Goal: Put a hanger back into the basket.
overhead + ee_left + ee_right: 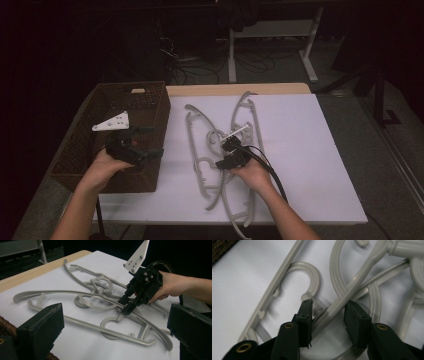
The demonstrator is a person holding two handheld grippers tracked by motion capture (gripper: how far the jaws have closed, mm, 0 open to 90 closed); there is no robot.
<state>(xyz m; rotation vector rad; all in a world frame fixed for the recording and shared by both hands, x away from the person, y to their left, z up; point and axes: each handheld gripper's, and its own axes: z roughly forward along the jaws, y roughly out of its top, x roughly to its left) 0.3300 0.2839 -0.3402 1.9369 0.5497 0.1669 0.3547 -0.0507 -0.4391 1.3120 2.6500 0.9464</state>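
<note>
Wicker basket (150, 107) sits beside the white sheet (310, 150) in the high view. Grey hangers (212, 150) lie tangled there. Close up, the right gripper (328, 312) straddles one hanger arm (342, 302), unclenched; left gripper (131, 144) gapes empty by the basket.

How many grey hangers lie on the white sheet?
4, it seems, in one tangled pile: a left pair of hangers and a right pair of hangers, crossing at the right tool. Overlaps may hide another.

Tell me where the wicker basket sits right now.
In the high view the wicker basket stands at the table's left edge, left of the tangled grey hangers on the white sheet; the left gripper hovers over its near right corner.
</note>
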